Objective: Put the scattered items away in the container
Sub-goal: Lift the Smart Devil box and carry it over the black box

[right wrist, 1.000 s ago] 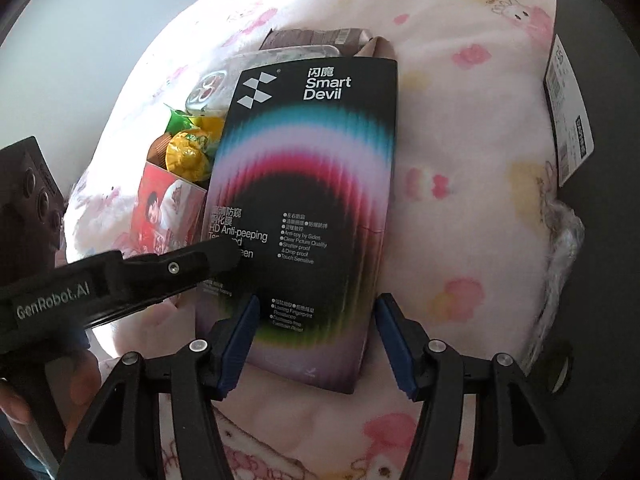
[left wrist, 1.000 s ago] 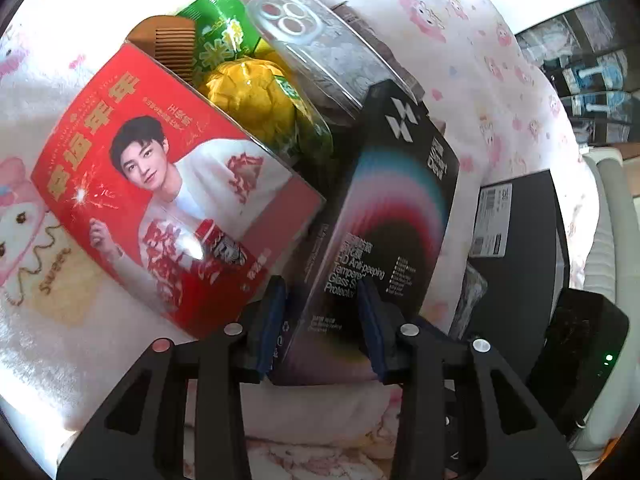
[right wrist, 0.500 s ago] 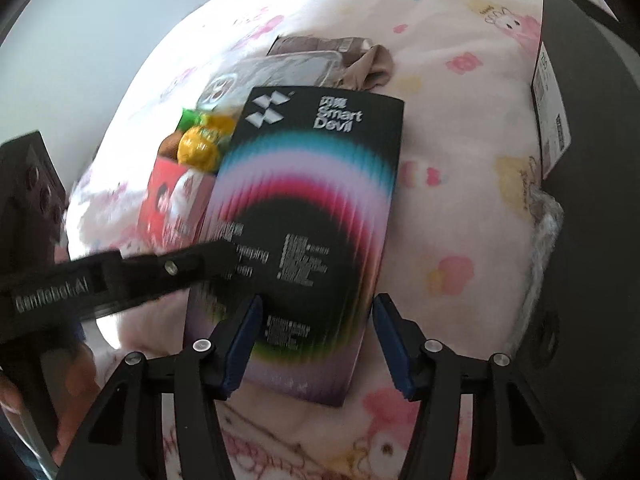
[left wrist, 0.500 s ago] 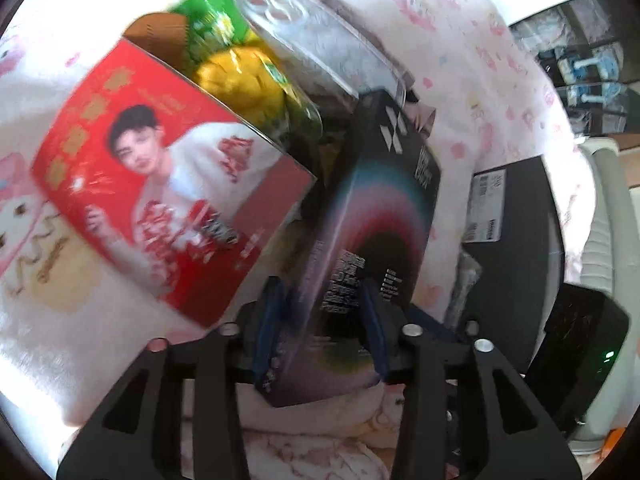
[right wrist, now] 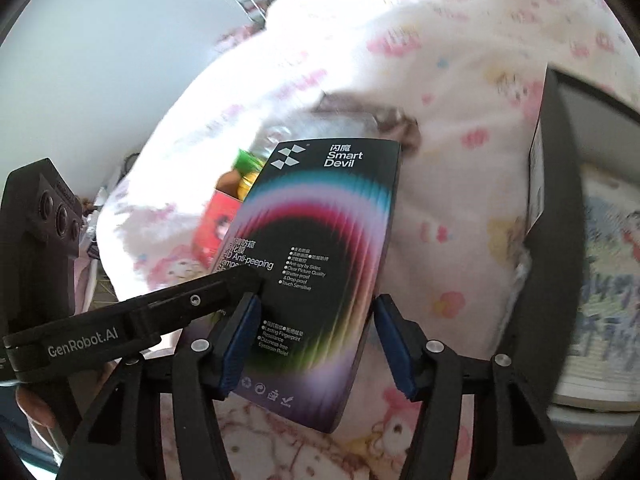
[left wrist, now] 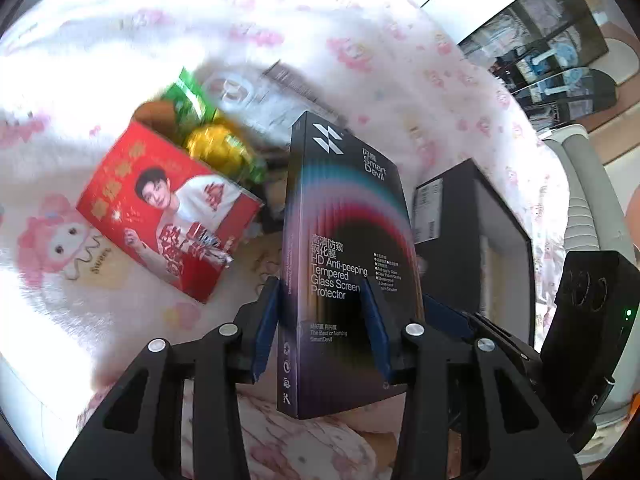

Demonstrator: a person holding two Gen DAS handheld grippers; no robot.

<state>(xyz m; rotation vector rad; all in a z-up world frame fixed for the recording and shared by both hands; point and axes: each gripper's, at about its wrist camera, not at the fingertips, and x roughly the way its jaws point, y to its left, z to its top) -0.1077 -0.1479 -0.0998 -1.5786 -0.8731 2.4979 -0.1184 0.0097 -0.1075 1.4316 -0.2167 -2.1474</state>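
Screen protector box (left wrist: 344,248) is held lifted above the pink-printed bedspread (left wrist: 400,72), long axis running from lower centre toward upper centre of frame, logo end farthest away.

Left gripper (left wrist: 324,320) is clamped across its thin sides, jaws just closing.

Right gripper (right wrist: 316,340) straddles the broad face, jaws wide; right pad apart, left contact unclear.

Red box (left wrist: 168,208) lies left of centre.

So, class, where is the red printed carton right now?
In the left wrist view the red printed carton lies on the pink blanket, left of the lifted black screen-protector box.
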